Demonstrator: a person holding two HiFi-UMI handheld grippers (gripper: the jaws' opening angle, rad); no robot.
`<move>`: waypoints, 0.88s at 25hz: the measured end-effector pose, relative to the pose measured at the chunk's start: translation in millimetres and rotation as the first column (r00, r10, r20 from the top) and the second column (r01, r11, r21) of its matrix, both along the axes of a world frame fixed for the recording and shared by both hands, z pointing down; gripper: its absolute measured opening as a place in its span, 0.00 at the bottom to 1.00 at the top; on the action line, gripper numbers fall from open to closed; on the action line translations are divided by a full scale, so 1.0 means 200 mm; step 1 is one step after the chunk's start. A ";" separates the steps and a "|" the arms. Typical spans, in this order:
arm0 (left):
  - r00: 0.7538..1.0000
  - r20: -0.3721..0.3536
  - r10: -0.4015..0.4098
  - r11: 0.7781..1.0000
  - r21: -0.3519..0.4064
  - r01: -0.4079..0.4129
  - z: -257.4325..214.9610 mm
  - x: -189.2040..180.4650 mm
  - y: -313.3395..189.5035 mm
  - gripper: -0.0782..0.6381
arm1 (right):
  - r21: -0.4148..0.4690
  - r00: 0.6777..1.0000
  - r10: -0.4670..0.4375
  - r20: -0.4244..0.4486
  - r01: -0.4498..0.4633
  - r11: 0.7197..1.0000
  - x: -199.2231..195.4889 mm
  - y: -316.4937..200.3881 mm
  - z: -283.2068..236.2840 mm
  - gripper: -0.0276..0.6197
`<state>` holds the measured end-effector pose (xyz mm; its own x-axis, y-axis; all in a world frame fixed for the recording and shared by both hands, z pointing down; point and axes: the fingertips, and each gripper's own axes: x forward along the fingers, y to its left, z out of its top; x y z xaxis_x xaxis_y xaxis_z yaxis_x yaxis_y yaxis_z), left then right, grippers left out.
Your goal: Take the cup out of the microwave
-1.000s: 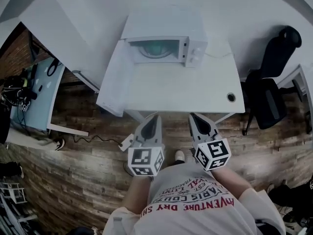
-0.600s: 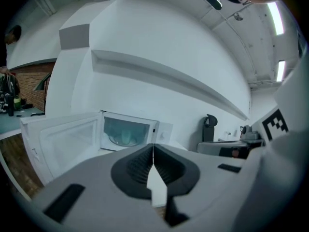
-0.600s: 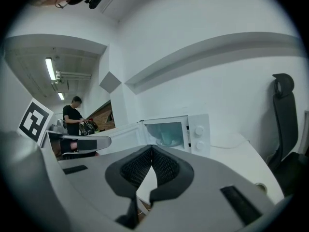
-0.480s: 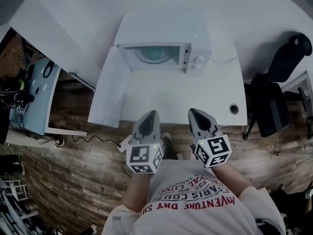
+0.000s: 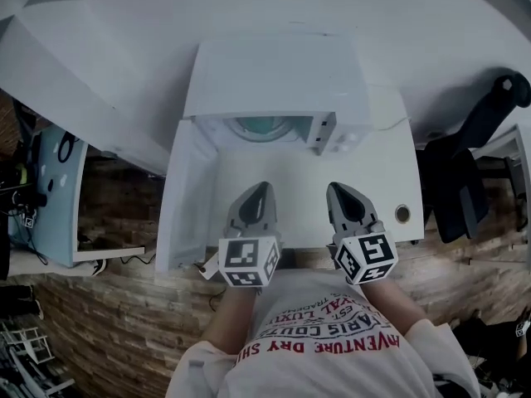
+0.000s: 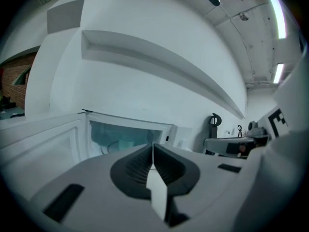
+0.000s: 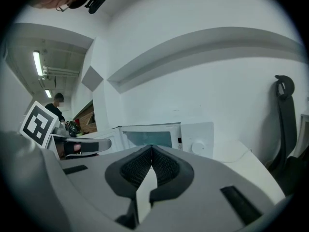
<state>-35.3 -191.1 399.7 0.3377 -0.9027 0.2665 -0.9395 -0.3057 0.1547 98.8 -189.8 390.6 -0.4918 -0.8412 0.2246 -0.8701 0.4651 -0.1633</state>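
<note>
Step in hand: approach. Nothing is gripped yet. Your left gripper [image 5: 260, 186] and right gripper [image 5: 337, 188] both sit over the near edge of the table [image 5: 386, 181], side by side, pointing at the microwave [image 5: 274, 69] at the table's far edge. Both are clenched on nothing: each gripper view shows the jaws pressed together with no gap and no object between them.

The door [image 5: 184, 193] is already swung open toward the table's left edge. The cavity [image 6: 124, 138] glows teal and is open to reach. The cup itself can't be made out cleanly in any view; judged from the task, it is still inside that cavity.

Next move, as a judgement: carry on forward across the table, spread one gripper's jaws before the opening, and enter clear of the door and the control panel at the right.

Versus a second ago: both grippers were over the wooden floor, short of the table; they now cross its near edge. The microwave sits nearer. Jaws unchanged, closed throughout.
</note>
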 end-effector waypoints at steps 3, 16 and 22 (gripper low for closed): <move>1.000 -0.001 0.020 1.000 -0.012 -0.020 0.03 -0.04 -0.15 0.12 | -0.012 1.000 0.010 -0.005 -0.010 1.000 -0.07 -0.13 0.04 0.06; 1.000 -0.003 -0.004 1.000 -0.014 0.004 0.29 -0.16 -0.52 0.12 | -0.072 0.999 0.017 -0.047 -0.020 0.997 -0.20 -0.50 0.19 0.06; 1.000 0.000 -0.007 1.000 -0.010 0.007 0.41 -0.16 -0.64 0.12 | -0.104 0.996 -0.019 -0.085 0.010 0.995 -0.22 -0.59 0.30 0.06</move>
